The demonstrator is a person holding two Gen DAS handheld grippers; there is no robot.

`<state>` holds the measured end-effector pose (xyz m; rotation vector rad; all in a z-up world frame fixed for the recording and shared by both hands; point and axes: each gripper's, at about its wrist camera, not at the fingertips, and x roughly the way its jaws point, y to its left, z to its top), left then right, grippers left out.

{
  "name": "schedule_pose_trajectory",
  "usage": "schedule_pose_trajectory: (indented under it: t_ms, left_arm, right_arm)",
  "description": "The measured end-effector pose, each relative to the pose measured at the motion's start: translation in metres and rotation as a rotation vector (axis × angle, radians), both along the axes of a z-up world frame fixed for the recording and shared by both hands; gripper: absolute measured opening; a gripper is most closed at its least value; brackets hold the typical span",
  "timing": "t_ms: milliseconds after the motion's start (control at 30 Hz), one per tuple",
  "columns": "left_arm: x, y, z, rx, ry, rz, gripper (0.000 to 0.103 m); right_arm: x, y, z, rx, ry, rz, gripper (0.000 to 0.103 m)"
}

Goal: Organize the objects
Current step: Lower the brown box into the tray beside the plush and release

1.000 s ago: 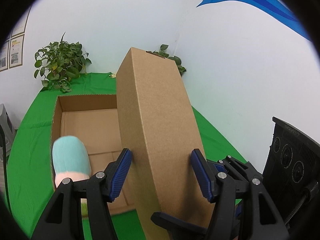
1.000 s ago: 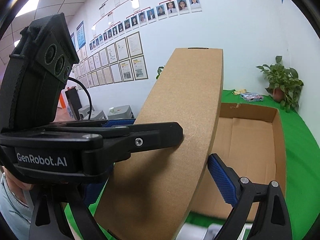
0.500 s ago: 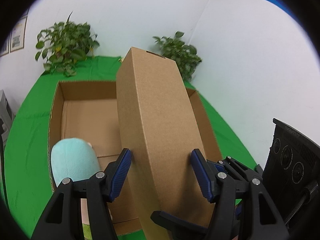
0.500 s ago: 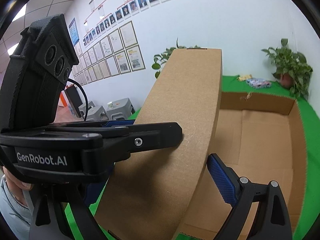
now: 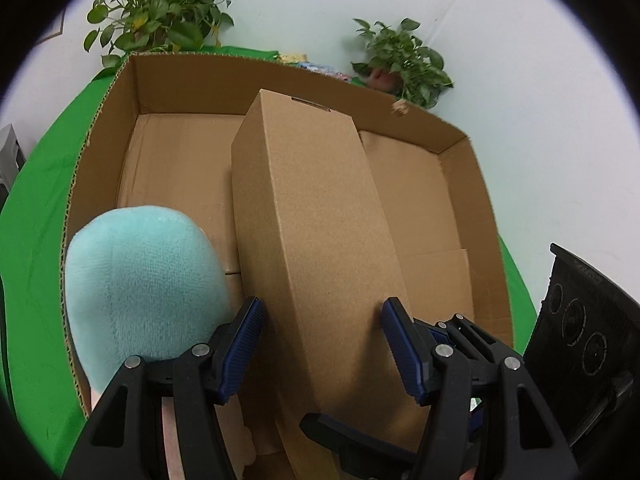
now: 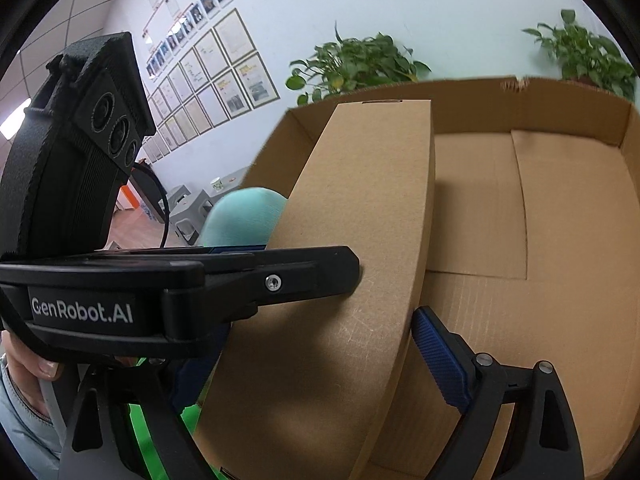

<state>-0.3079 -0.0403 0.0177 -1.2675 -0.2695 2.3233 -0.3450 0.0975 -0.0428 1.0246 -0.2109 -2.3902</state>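
A green cloth (image 5: 36,216) covers the surface. Two leafy plants stand by the white wall (image 5: 320,8): a big plant (image 5: 156,12) on the left and a smaller plant (image 5: 404,60) in the corner. Rows of framed papers (image 6: 224,80) hang on the other wall. Grey stools (image 6: 188,208) sit far back, one with a paper cup (image 6: 216,184) on top.

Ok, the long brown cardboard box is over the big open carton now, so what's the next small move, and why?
Probably lower the long brown cardboard box a little further, onto the bare floor of the big open carton. Both the left gripper and the right gripper, its fingers closing, have it between them, and the fluffy turquoise plush toy sits just beside it, so keep it clear.
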Motion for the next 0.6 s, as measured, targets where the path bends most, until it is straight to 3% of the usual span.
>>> schedule_pose_trajectory:
  t_ms: [100,267,333,600]
  left_arm:
    - [-0.002,0.001,-0.004,-0.032,-0.004,0.002,0.057]
    - [0.0,-0.001,-0.006,-0.074,-0.02,0.005,0.032]
    - [0.001,-0.001,-0.007,-0.09,-0.028,0.012,0.027]
    - [0.022,-0.02,0.005,-0.089,-0.004,0.049,0.023]
  right_arm:
    - [-0.012,0.0,-0.014,-0.017,-0.005,-0.008,0.091]
    - [-0.025,0.0,-0.036,0.004,-0.034,-0.036,0.091]
    - [-0.03,-0.006,-0.044,0.003,-0.058,-0.04,0.091]
    - [-0.042,-0.023,-0.049,0.031,-0.075,0.015,0.092]
